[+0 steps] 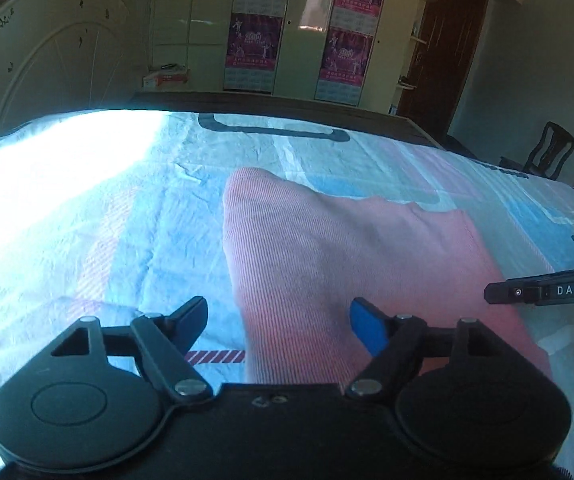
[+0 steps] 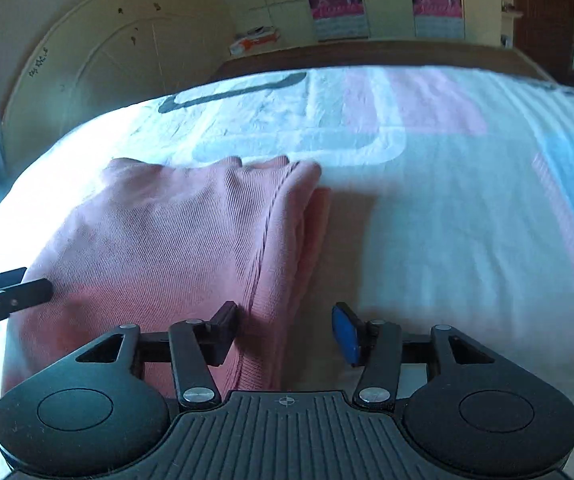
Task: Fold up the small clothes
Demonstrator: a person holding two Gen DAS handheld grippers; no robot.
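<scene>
The pink garment (image 1: 327, 264) lies folded on the bed (image 1: 87, 216), its long axis running away toward the headboard (image 1: 47, 60). The left gripper (image 1: 279, 324) spans its left edge, the right gripper (image 2: 285, 332) its right edge; both tilt downward, jaws apart, holding nothing.

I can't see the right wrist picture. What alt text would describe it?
A folded pink garment lies on a bed sheet patterned in pale blue, white and pink. The right gripper is open in the foreground, straddling the garment's right edge. The left gripper's tip enters from the left.
</scene>
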